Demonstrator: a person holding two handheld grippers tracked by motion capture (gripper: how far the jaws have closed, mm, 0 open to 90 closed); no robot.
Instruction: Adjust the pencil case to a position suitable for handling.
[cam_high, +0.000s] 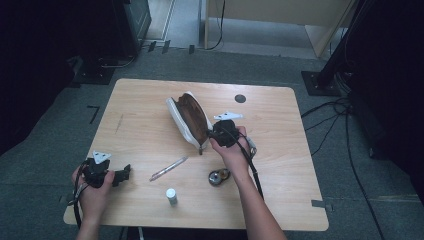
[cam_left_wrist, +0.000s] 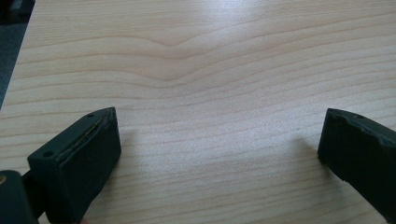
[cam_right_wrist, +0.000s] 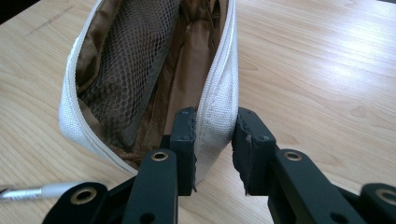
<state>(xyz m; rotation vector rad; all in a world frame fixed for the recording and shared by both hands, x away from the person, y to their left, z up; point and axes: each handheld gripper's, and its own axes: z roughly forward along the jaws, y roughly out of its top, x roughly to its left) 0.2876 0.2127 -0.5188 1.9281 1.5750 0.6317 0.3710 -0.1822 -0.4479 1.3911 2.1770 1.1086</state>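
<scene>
**Right gripper view: pouch wall clamped**

Right gripper (cam_right_wrist: 212, 140) pinching white pouch (cam_right_wrist: 140, 84) by its near wall, one jaw inside, one outside; zip open, brown mesh lining showing. Pouch mid-table (cam_high: 150, 100). Pen (cam_high: 169, 168), small bottle (cam_high: 171, 195), tape roll (cam_high: 218, 176) nearer person than pouch. Left gripper (cam_left_wrist: 219, 149) well left of pouch, jaws wide apart over bare wood.
</scene>
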